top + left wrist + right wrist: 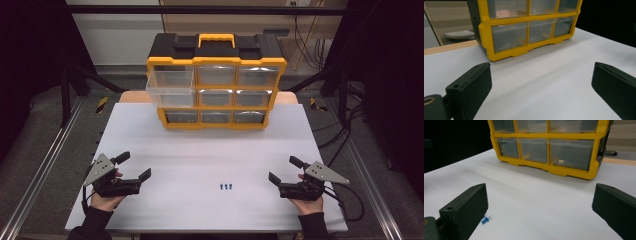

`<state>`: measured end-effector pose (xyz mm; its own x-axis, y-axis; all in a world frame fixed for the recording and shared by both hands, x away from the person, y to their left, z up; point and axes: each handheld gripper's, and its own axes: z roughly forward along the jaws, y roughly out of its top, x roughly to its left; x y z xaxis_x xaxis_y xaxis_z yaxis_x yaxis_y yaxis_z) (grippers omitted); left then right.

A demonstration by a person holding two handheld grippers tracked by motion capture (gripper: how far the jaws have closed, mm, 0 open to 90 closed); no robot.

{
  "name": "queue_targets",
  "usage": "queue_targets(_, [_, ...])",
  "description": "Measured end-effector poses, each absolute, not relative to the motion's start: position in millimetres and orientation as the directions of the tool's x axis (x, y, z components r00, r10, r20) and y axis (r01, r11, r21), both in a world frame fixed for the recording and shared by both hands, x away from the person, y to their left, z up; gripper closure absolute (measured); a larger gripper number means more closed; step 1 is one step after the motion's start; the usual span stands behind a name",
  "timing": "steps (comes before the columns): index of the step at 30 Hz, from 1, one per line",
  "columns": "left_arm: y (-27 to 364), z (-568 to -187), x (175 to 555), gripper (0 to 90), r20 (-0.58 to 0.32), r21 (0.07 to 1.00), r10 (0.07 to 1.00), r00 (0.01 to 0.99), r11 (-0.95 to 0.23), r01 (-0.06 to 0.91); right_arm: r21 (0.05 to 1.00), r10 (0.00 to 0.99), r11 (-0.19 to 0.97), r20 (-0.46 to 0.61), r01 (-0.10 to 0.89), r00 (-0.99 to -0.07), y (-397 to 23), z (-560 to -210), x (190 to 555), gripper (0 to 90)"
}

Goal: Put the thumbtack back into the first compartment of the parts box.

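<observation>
A yellow and black drawer cabinet [216, 80] stands at the far middle of the white table [210, 150], with its top left clear drawer [171, 86] pulled out. Three small blue push pins [226, 187] lie near the front edge, between the hands. My left gripper [134, 166] rests at the front left, jaws wide open and empty. My right gripper [284, 169] rests at the front right, also open and empty. In the right gripper view one blue pin [484, 220] lies just beside the left jaw. The cabinet [529, 27] fills the top of the left gripper view.
Metal frame rails [45, 165] run along both sides of the table. Cables [350, 200] trail from the right gripper at the table's right edge. A wooden board [134, 97] shows behind the table.
</observation>
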<state>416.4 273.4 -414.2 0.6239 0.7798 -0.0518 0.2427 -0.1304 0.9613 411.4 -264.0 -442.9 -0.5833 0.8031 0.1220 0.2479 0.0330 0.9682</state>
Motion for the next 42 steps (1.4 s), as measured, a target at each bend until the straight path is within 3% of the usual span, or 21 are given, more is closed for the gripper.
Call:
queue_targets(17, [207, -401, 418, 2.6, -0.044, 0.941, 0.722, 0.690, -0.203, 0.272, 0.967, 0.808, 0.030, 0.125, 0.253, -0.575, -264, -443, 411, 1.0])
queue_targets(33, [131, -415, 429, 2.8, -0.036, 0.894, 0.668, 0.743, -0.311, 0.323, 0.969, 0.808, 0.054, 0.100, 0.242, -0.580, -264, -444, 413, 1.1])
queue_targets(36, [121, -419, 430, 2.9, -0.040, 0.883, 0.666, 0.745, -0.325, 0.339, 0.961, 0.811, 0.013, 0.151, 0.275, -0.565, -261, -443, 411, 1.0])
queue_targets(42, [102, -428, 432, 3.9, -0.056, 0.860, 0.660, 0.749, -0.349, 0.371, 0.968, 0.809, 0.056, 0.099, 0.243, -0.580, -265, -444, 413, 1.0])
